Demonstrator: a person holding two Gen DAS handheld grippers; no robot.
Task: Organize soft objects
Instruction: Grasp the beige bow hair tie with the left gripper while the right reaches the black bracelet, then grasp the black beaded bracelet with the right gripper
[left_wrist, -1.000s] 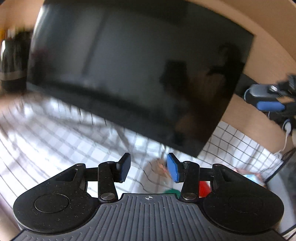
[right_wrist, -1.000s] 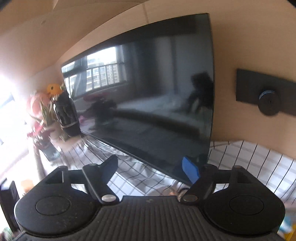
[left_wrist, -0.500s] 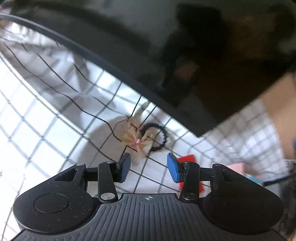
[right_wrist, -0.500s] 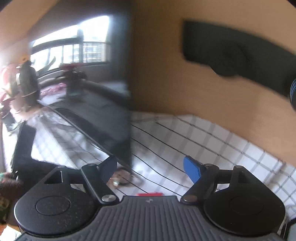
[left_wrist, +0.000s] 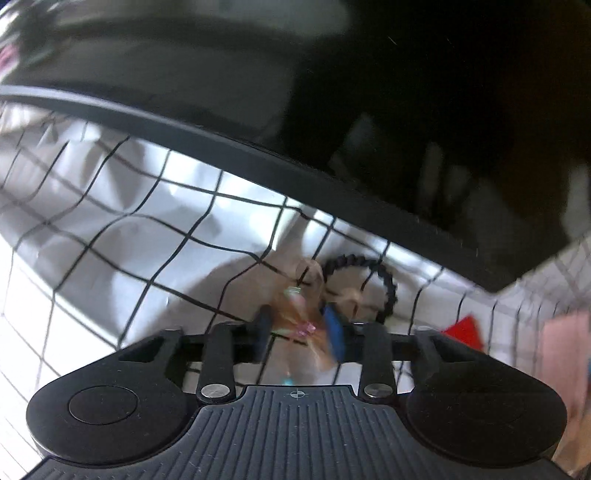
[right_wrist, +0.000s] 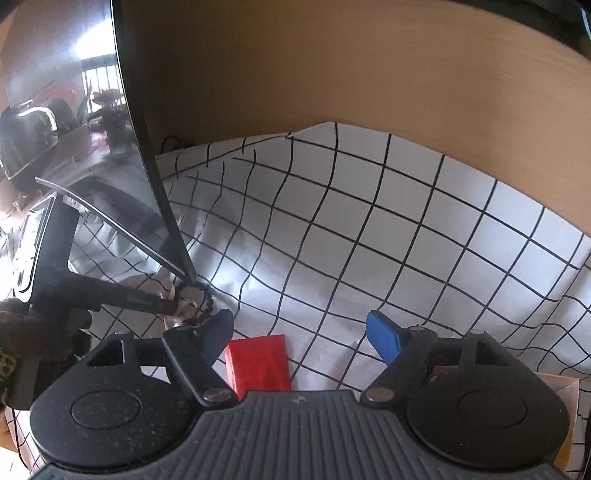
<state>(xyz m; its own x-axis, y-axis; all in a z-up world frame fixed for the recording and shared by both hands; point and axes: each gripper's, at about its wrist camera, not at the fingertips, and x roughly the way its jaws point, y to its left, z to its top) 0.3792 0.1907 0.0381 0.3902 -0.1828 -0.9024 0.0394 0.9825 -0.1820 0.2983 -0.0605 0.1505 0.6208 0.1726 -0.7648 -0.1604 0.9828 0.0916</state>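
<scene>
A peach bow hair tie with a black elastic loop lies on the white checked cloth under the TV's lower edge. My left gripper has its jaws around the bow, narrowed but with a gap left; the view is blurred. In the right wrist view the left gripper's fingers reach the hair tie at the TV corner. My right gripper is open and empty above a red flat packet.
A large black TV stands on the cloth, its edge close above the hair tie. A tan wall is behind. A red packet and a pink item lie to the right.
My left gripper moved down and forward onto the bow, and its jaws narrowed around it. My right gripper swung down toward the cloth and the red packet, staying open.
</scene>
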